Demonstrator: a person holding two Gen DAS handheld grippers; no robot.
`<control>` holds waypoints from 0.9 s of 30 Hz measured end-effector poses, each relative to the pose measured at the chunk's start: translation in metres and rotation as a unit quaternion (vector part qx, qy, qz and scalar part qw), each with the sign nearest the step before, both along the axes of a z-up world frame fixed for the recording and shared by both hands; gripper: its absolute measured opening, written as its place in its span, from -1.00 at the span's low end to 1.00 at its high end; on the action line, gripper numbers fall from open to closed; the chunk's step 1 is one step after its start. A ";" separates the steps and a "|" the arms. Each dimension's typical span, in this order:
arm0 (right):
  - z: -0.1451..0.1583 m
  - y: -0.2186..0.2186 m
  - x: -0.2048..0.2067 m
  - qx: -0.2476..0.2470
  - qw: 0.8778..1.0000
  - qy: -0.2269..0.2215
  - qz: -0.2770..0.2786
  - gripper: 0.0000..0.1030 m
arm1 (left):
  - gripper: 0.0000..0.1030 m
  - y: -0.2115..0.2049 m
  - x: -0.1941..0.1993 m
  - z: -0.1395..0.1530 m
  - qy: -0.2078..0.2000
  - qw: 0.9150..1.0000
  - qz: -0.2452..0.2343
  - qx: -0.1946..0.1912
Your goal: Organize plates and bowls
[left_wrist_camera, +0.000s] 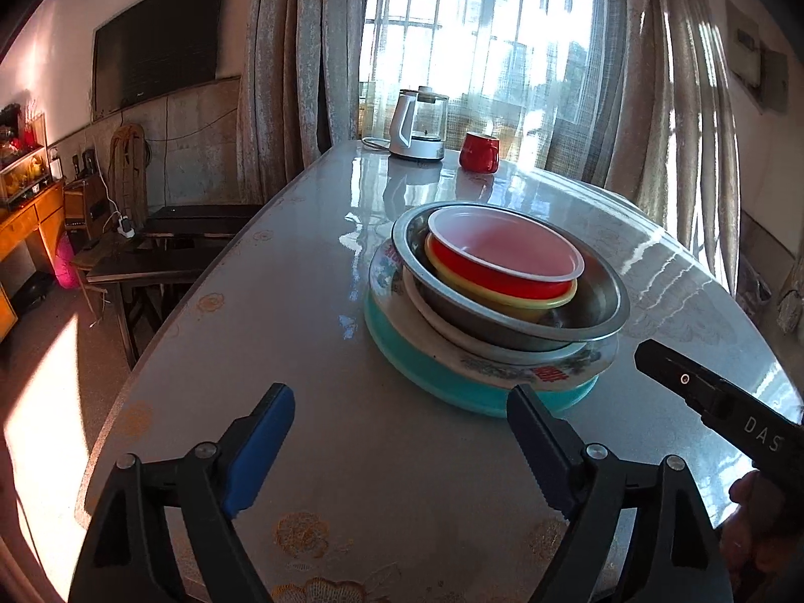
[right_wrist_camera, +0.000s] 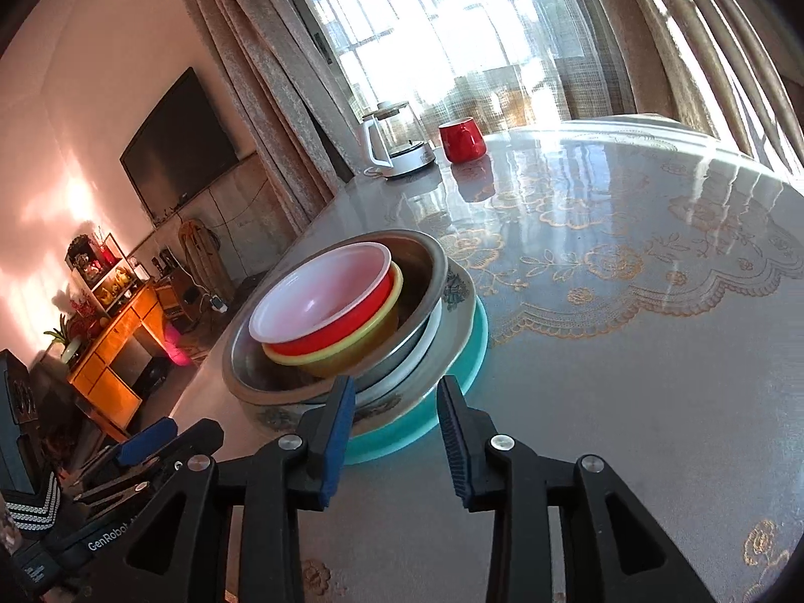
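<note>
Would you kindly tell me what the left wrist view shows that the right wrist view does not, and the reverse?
Only the left wrist view shows the dark benches beside the table. Only the right wrist view shows the lace pattern across the table's far side. Both share the stack of plates and bowls, the kettle, the red mug, the television and both open, empty tongs: left, right.
</note>
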State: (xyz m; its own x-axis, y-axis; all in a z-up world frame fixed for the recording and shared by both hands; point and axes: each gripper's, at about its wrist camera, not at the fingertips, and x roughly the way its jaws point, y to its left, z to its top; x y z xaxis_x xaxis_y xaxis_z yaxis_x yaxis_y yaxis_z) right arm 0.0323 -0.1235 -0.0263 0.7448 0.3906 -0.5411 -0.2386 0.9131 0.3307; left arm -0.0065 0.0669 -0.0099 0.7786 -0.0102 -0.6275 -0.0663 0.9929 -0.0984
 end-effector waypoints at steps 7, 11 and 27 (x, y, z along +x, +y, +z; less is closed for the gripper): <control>-0.011 0.018 -0.024 -0.061 0.998 -0.015 0.017 0.44 | 0.98 -0.004 -0.017 -0.008 0.001 1.000 0.014 0.026; -0.013 0.018 -0.033 -0.066 0.998 -0.024 0.007 0.53 | 0.99 0.003 -0.023 -0.009 -0.006 0.999 0.033 0.013; -0.024 0.019 -0.062 -0.091 0.995 -0.029 0.002 0.62 | 1.00 0.011 -0.039 -0.013 0.003 0.998 0.066 0.007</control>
